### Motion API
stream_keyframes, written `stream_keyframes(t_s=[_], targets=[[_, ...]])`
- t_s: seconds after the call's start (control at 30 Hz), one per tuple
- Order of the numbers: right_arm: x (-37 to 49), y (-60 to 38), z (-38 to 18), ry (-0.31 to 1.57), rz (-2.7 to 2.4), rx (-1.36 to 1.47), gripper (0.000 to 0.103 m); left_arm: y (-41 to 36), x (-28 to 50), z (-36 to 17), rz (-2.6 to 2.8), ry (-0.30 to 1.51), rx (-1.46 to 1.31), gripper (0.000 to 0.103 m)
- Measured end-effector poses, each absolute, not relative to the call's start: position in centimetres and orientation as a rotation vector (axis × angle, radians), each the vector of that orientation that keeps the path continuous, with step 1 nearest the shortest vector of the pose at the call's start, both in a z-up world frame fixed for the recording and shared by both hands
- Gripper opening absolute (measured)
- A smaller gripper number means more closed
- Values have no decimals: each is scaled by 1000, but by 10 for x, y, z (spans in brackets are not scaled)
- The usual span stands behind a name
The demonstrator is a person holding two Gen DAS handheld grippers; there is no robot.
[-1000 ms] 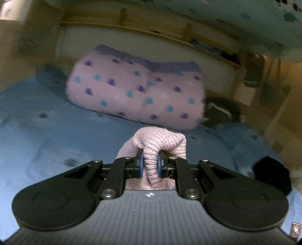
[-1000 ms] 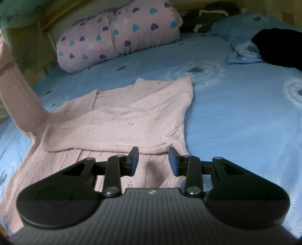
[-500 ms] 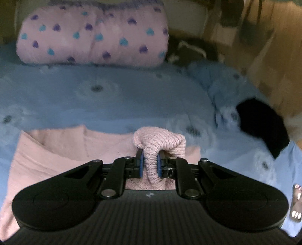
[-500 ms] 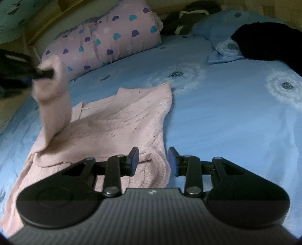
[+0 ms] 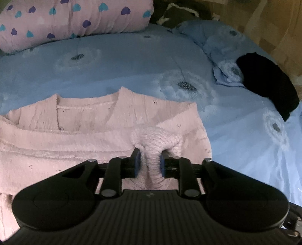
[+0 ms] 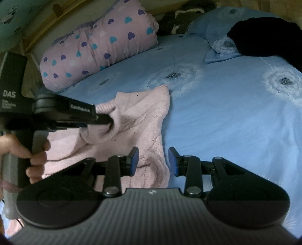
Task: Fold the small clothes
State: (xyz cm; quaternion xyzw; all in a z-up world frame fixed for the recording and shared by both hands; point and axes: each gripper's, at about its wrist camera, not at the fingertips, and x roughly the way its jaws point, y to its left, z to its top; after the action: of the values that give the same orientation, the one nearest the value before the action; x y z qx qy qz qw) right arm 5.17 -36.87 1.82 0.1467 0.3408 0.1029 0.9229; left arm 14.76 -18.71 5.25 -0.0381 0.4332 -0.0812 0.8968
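A pink knit sweater [image 5: 79, 132] lies spread on the blue bedsheet [image 5: 122, 66]. My left gripper [image 5: 149, 163] is shut on the sweater's sleeve cuff [image 5: 156, 137] and holds it low over the sweater's body. In the right wrist view the left gripper [image 6: 105, 118] reaches in from the left with the cuff [image 6: 105, 128] folded across the sweater [image 6: 143, 116]. My right gripper [image 6: 153, 162] is open and empty, just above the sweater's near right edge.
A pink pillow with heart prints [image 5: 71, 22] lies at the head of the bed. A black garment [image 5: 268, 83] and a blue pillow [image 5: 217, 43] lie at the right. Dark clothing [image 6: 181, 17] sits behind the pillow. The wooden floor [image 5: 273, 22] shows beyond the bed.
My left gripper has carried the sleeve cuff from high up down and across over the sweater's body. My right gripper has stayed open near the sweater's right edge.
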Motion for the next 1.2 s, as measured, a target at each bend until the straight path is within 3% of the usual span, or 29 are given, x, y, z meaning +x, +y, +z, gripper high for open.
stream_keyframes(t_s=[0.1, 0.3, 0.87, 1.2], targets=[[51, -368, 17, 707, 206, 301, 37, -186, 143, 57, -200, 901, -97, 43], [53, -369, 16, 713, 198, 309, 37, -180, 128, 74, -203, 868, -67, 51], [71, -335, 34, 623, 331, 294, 38, -63, 96, 64, 48, 865, -49, 62], [119, -303, 15, 762, 304, 337, 38, -27, 93, 53, 100, 849, -66, 67]])
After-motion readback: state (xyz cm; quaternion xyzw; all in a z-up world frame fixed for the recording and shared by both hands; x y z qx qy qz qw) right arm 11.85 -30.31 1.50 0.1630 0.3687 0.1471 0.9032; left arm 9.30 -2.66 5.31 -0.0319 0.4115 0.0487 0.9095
